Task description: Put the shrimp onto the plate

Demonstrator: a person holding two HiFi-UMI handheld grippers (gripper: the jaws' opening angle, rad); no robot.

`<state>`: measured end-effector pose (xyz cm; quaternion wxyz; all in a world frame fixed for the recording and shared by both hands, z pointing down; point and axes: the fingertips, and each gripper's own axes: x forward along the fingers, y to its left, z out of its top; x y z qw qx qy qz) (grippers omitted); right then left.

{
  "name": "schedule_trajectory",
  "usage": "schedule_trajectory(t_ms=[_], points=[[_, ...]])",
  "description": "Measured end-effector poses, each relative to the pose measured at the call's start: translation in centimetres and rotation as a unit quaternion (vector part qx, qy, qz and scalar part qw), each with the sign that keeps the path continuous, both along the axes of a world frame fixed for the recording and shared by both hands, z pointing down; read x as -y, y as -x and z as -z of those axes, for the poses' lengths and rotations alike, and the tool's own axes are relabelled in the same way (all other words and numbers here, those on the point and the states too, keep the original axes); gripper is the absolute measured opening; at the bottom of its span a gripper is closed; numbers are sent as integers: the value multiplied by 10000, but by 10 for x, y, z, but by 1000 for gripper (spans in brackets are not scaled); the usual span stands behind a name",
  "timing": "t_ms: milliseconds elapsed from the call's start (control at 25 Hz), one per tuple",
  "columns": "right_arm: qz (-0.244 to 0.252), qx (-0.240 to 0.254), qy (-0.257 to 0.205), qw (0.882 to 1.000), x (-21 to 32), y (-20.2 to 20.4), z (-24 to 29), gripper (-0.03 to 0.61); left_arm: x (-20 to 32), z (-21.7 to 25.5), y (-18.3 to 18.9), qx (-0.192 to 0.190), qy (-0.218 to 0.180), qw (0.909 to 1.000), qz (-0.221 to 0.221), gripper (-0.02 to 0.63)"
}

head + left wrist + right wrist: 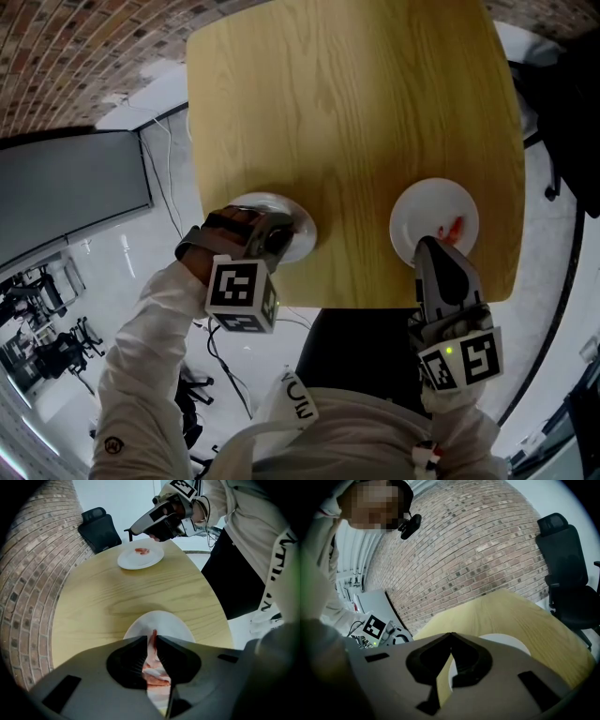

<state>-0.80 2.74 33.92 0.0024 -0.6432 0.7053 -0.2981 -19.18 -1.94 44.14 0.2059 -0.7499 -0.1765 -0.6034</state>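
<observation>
Two white plates sit at the near edge of a round wooden table (356, 112). My left gripper (278, 239) points steeply down over the left plate (298, 217). In the left gripper view its jaws (149, 640) stand narrowly apart, pinching a pink shrimp (152, 667) above that plate (173, 623). The right plate (422, 211) holds one red shrimp (452, 228), which also shows as a shrimp (142, 551) on the far plate (129, 560). My right gripper (427, 246) hovers at that plate's near rim, tips touching (451, 634), holding nothing.
A black office chair (565, 573) stands beyond the table by a brick wall (464, 550). A grey panel (66, 187) lies to the left on the floor, with cables (220, 361) beside it. The table's near edge runs just below both plates.
</observation>
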Motion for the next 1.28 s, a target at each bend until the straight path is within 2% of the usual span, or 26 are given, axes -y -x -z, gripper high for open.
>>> schedule_trajectory(t_ms=[760,1280], points=[[5,49,-3,10000,-9,-6,3,25,0,17,-8,-213,-171,9994,212,63],[-320,93,73,9994,-29,-33,2,25,-9,38,-63,-826,-6,9938,740,63]])
